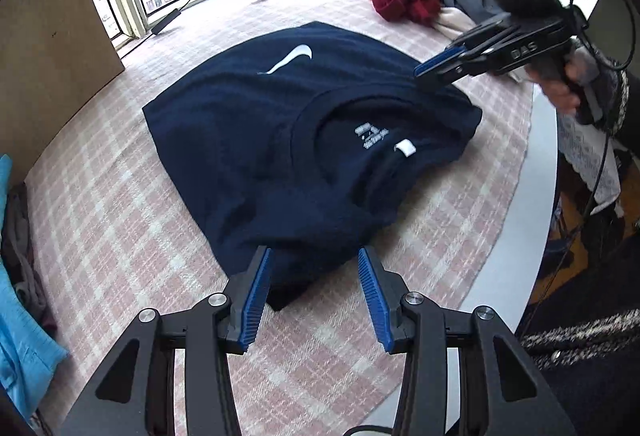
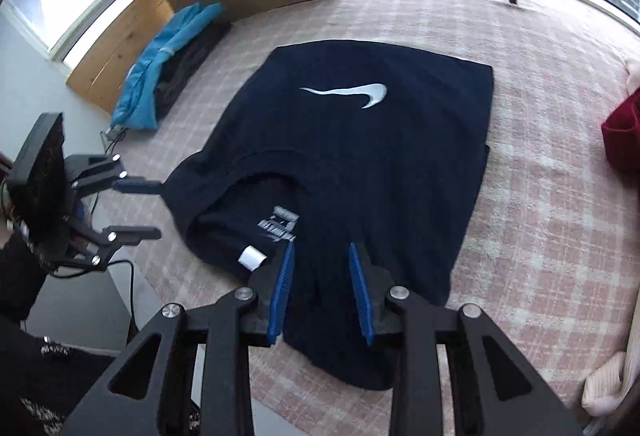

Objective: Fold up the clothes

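While the pink plaid cloth (image 1: 120, 220) covers the desk (image 1: 540, 164), a folded navy shirt (image 1: 280, 140) lies at its middle, collar toward the near edge. Left gripper (image 1: 316, 300) and right gripper (image 2: 320, 292) hover above it, jaws spread, pinching nothing.

the navy shirt (image 1: 256, 140) is seen as soft, matt knit cloth with a smooth white printed logo. the plaid cover (image 1: 120, 220) under it is shown as rough woven fabric. the left gripper (image 1: 314, 296) is made of matt black plastic, with ribbed blue pads on its fingers (image 1: 256, 300) and shiny metal pins.
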A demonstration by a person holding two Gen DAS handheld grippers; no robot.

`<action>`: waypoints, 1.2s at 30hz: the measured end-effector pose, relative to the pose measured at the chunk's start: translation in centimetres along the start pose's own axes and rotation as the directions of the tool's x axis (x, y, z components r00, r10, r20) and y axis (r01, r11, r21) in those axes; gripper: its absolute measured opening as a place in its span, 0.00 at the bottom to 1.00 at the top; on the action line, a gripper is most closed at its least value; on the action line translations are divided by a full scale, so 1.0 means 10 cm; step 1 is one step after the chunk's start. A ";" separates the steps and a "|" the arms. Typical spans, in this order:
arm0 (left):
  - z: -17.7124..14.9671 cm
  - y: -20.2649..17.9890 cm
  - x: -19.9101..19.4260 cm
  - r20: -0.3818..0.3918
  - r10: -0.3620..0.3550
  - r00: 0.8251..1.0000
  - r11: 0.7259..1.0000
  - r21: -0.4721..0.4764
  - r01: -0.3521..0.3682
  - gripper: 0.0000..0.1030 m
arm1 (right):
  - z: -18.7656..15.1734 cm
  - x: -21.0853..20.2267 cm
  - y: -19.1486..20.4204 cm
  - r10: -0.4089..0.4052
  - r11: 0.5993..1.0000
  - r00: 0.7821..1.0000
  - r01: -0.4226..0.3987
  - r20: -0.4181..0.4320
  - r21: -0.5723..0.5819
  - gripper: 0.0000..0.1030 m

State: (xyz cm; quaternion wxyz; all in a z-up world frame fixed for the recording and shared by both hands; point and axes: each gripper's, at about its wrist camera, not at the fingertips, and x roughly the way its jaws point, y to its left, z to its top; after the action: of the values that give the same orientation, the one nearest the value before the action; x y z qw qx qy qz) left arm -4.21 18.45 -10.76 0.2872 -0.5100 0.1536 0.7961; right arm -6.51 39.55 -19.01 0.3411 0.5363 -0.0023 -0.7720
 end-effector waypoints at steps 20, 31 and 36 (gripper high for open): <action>-0.20 0.51 0.15 -0.026 -0.116 0.993 0.987 -0.118 0.112 0.11 | -0.04 0.64 0.83 0.050 0.959 0.988 -0.089 -0.147 -0.270 0.03; 0.06 -0.39 -0.19 0.063 -0.044 0.997 0.969 0.245 0.028 0.48 | -0.16 -0.07 0.08 0.056 0.997 0.998 -0.054 -0.037 0.047 0.17; 0.17 -0.87 0.15 -0.002 -0.028 1.000 0.844 0.535 0.025 0.46 | -0.27 0.02 0.34 -0.020 0.989 0.997 0.009 -0.074 -0.147 0.22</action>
State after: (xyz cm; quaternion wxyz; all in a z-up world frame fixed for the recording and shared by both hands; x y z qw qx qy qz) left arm -0.60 26.66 -10.92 0.4294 -0.4097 0.3614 0.7191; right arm -2.51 37.78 -19.06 0.3736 0.5385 0.0710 -0.7519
